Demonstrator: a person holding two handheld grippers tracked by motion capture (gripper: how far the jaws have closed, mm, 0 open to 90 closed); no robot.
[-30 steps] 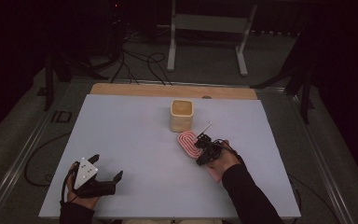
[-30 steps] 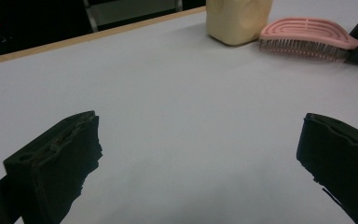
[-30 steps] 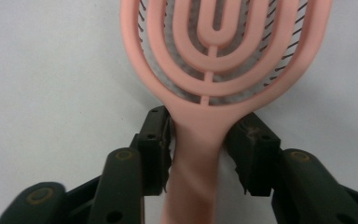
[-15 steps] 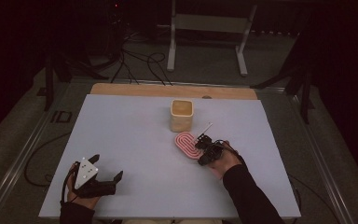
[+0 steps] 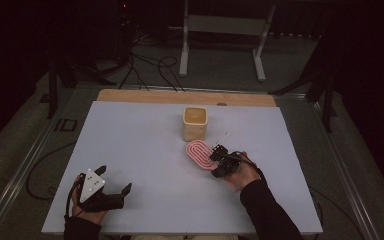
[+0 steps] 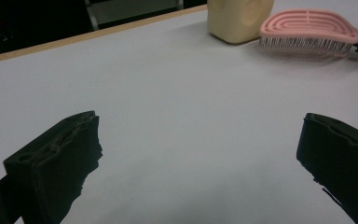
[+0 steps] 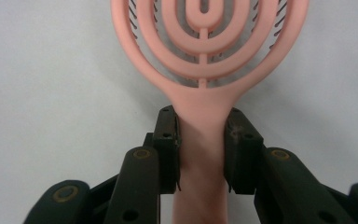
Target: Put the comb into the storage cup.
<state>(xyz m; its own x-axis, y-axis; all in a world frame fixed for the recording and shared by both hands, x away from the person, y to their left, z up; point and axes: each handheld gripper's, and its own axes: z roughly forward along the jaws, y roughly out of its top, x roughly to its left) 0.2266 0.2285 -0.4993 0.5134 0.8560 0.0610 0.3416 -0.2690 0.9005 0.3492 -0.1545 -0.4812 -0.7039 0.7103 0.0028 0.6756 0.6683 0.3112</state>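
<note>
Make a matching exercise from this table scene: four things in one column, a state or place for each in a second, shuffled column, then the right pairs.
Things:
1. pink hairbrush
2. cream container
3. left gripper
4. right gripper

States or places:
A. open, nothing between its jaws
B. stands upright just beyond the brush head
C. lies bristles down on the white table
D. shut on the brush handle

Pairs: 1-C, 2-B, 3-A, 4-D
</note>
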